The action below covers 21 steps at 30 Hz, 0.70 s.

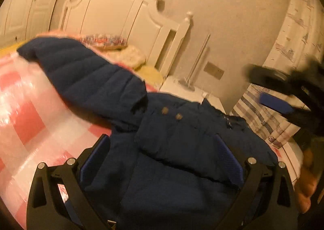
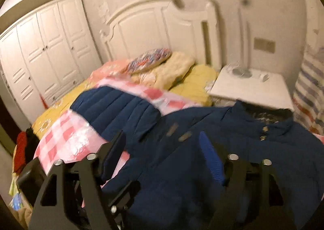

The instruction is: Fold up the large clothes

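Note:
A navy quilted jacket [image 1: 172, 144] lies on a pink-and-white checked sheet [image 1: 30, 112] on the bed, one sleeve [image 1: 85, 72] stretched out to the far left. My left gripper [image 1: 162, 144] is open just above the jacket's body, its blue pads wide apart. The right gripper shows at the right of the left wrist view [image 1: 283, 96], blurred and raised off the jacket. In the right wrist view the jacket [image 2: 202, 149] fills the foreground, collar and snaps [image 2: 263, 132] to the right, sleeve [image 2: 115, 106] to the left. My right gripper [image 2: 162, 144] is open above it.
A white headboard [image 2: 151, 27] and pillows [image 2: 149, 59] are at the far end of the bed. A white nightstand [image 2: 249, 90] with a lamp base stands to the right, a striped curtain [image 2: 309, 88] beyond. White wardrobes [image 2: 40, 51] line the left wall. Clothes [image 2: 22, 149] hang at the bed's left edge.

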Each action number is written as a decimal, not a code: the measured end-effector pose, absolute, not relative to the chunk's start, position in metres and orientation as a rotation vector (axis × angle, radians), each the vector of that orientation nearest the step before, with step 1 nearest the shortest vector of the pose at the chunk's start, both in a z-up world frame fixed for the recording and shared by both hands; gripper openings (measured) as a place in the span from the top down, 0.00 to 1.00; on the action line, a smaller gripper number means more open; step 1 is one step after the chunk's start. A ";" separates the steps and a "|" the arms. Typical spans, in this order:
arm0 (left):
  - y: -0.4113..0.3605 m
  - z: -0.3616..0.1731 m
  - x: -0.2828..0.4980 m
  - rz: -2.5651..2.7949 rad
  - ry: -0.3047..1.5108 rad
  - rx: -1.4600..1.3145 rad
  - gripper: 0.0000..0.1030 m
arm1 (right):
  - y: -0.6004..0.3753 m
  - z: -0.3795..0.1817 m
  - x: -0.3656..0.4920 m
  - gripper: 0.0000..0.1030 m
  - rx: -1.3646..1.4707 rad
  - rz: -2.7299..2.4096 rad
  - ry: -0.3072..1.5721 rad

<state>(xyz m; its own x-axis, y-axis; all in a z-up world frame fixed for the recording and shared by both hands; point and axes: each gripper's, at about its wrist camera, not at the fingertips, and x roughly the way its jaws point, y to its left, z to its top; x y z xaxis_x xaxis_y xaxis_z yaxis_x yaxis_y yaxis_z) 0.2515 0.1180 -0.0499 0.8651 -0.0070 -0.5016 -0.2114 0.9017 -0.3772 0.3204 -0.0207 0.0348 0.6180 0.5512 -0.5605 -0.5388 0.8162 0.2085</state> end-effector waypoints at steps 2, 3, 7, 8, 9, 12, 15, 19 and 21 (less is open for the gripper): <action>0.122 -0.054 0.257 0.100 0.553 -0.468 0.03 | -0.051 0.034 0.314 0.32 0.030 0.547 0.631; 0.123 -0.057 0.259 0.097 0.568 -0.476 0.03 | -0.070 0.031 0.313 0.33 0.029 0.493 0.626; 0.121 -0.065 0.268 0.090 0.618 -0.465 0.03 | -0.151 -0.006 0.314 0.42 -0.031 0.167 0.691; 0.120 -0.066 0.269 0.085 0.625 -0.456 0.03 | -0.165 -0.017 0.315 0.42 -0.024 0.118 0.724; 0.117 -0.067 0.270 0.077 0.635 -0.443 0.03 | -0.185 -0.033 0.316 0.42 -0.011 0.064 0.774; 0.106 -0.071 0.275 0.081 0.663 -0.369 0.03 | -0.228 -0.081 0.318 0.44 -0.040 -0.070 0.933; 0.097 -0.075 0.278 0.086 0.684 -0.304 0.03 | -0.276 -0.097 0.313 0.54 0.112 -0.061 0.930; 0.096 -0.080 0.282 0.092 0.712 -0.297 0.03 | -0.300 -0.092 0.302 0.61 0.237 -0.078 0.920; 0.097 -0.084 0.286 0.092 0.739 -0.299 0.03 | -0.290 -0.074 0.291 0.61 0.230 -0.094 0.868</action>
